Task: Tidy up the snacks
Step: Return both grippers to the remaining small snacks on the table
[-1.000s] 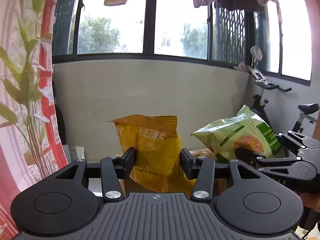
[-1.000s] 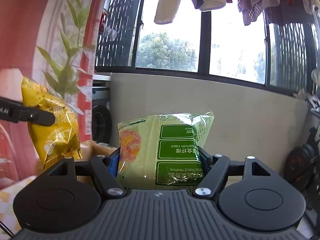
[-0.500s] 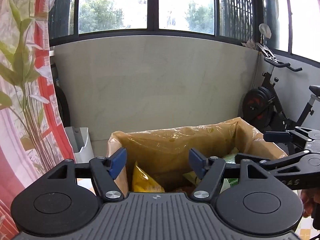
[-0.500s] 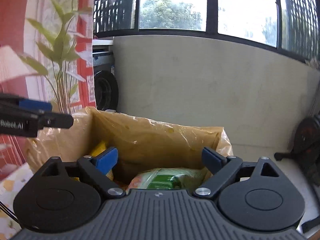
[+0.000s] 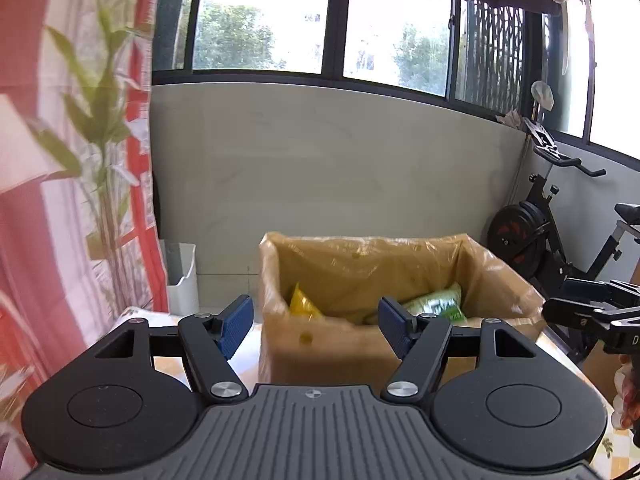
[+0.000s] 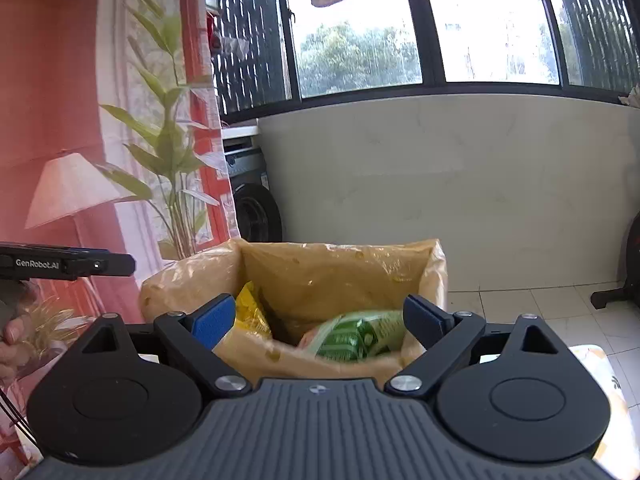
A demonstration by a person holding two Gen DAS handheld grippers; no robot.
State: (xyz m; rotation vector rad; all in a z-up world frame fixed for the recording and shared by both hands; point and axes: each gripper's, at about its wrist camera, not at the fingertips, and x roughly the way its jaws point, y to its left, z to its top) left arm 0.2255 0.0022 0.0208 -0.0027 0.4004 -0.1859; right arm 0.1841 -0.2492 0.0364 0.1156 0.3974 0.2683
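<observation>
A cardboard box [image 5: 320,344] lined with clear plastic stands on the table, also seen as the box [image 6: 192,280] in the right wrist view. Inside lie a yellow snack bag [image 5: 302,304] and a green snack bag [image 5: 434,306]; the right wrist view shows the same yellow bag [image 6: 250,314] and green bag [image 6: 356,334]. My left gripper [image 5: 316,322] is open and empty, drawn back in front of the box. My right gripper [image 6: 320,320] is open and empty too, just short of the box's near wall. Each gripper appears at the edge of the other's view.
A red flowered curtain [image 5: 60,200] hangs on the left. A white bin [image 5: 182,276] stands beside the box. An exercise bike [image 5: 560,232] fills the right corner. The low wall [image 5: 320,160] under the windows runs behind the box. A patterned tablecloth [image 6: 608,376] covers the table.
A second ago each gripper held a bag above the box: left the yellow, right the green. Both opened, the bags dropped into the box, and both grippers have since pulled back.
</observation>
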